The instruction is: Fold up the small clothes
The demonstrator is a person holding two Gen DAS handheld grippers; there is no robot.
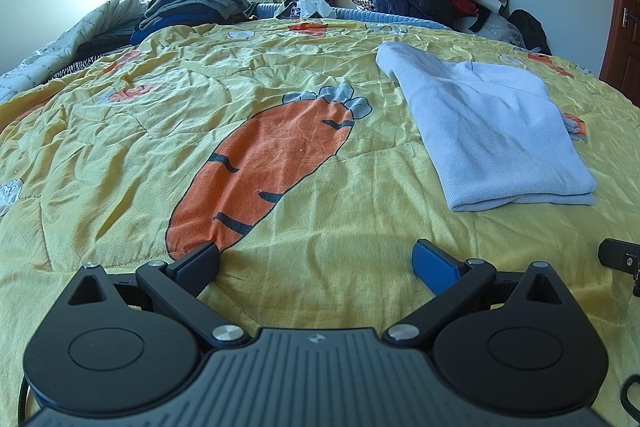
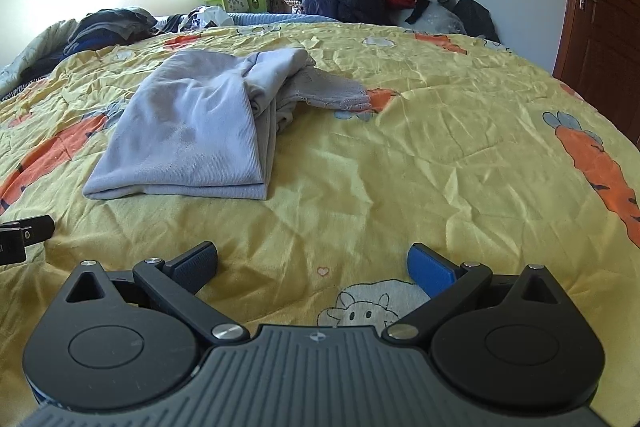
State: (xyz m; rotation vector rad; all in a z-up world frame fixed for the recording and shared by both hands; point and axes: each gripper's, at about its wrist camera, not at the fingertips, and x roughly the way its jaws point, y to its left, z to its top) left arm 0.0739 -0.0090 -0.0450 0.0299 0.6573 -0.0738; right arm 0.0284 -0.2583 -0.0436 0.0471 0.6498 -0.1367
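**Entry: folded garment on quilt, both grippers idle**

Left wrist view: the left gripper (image 1: 316, 263) is held low over the yellow carrot-print quilt (image 1: 120, 155), jaws spread wide, nothing gripped. The pale blue garment (image 1: 492, 131) is seen ahead to the right, folded flat.

Right wrist view: the right gripper (image 2: 312, 263) is likewise held jaws apart and empty, short of the garment (image 2: 188, 135). A lace edge (image 2: 336, 93) is left protruding, so the fold is judged nearly finished

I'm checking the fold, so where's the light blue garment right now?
The light blue garment lies folded on the yellow quilt, right of the big carrot print in the left wrist view, ahead of both open grippers.
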